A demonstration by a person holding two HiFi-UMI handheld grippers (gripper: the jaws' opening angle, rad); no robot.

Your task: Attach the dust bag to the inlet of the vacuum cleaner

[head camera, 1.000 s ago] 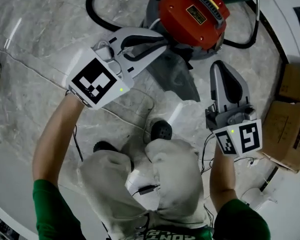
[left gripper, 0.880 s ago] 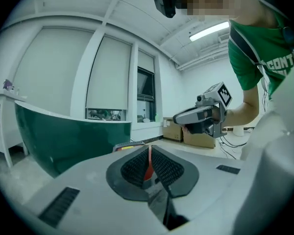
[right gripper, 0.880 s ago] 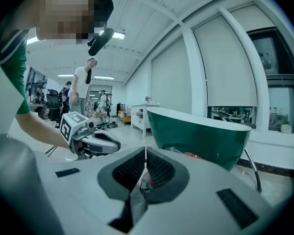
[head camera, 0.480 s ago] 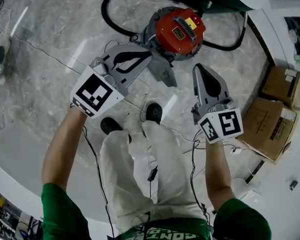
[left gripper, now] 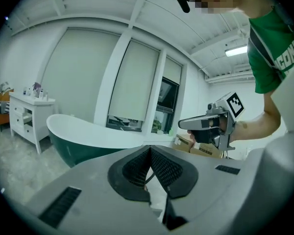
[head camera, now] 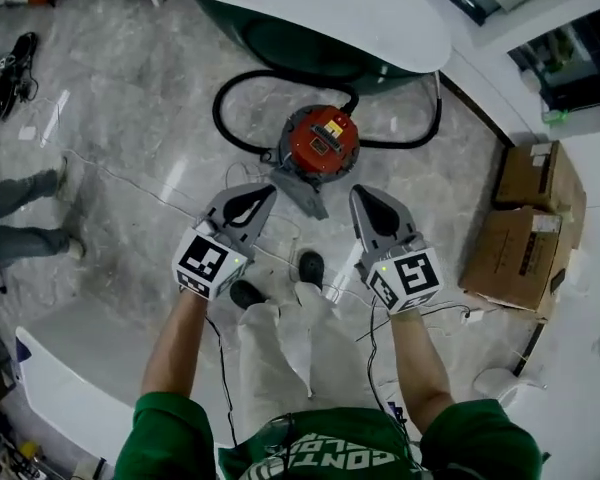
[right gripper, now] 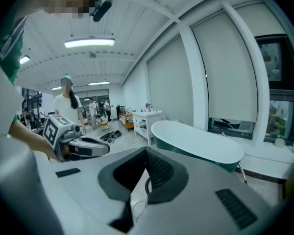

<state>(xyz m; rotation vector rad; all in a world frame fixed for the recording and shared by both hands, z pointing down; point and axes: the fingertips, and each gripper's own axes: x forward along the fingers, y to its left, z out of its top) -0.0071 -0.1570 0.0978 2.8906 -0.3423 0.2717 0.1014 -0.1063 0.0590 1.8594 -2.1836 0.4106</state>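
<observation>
Standing tall over the floor, the person has both tools held out low, and the left gripper (head camera: pixel 263 194) and right gripper (head camera: pixel 366 194) aim toward 12 o'clock, side by side but apart. The left gripper view shows its jaws pressed tip to tip with nothing caught between them. The right gripper view shows the same: pads together, empty. Just beyond the tips at 12 o'clock sits the red vacuum cleaner (head camera: pixel 320 140) on the marble floor (head camera: pixel 130 118), with its black hose (head camera: pixel 223 128) looping round it. The grey dust bag (head camera: pixel 305 190) juts from the cleaner's 6 o'clock side, between the two sets of tips, and neither touches it. The join with the inlet is tucked under the red body and too small to read. Both gripper views look level across the room at a green bathtub (head camera: pixel 310 8). Cardboard boxes (head camera: pixel 525 233) sit at 3 o'clock. Another person's legs (head camera: pixel 20 218) are cut off by the frame edge at 9 o'clock.
</observation>
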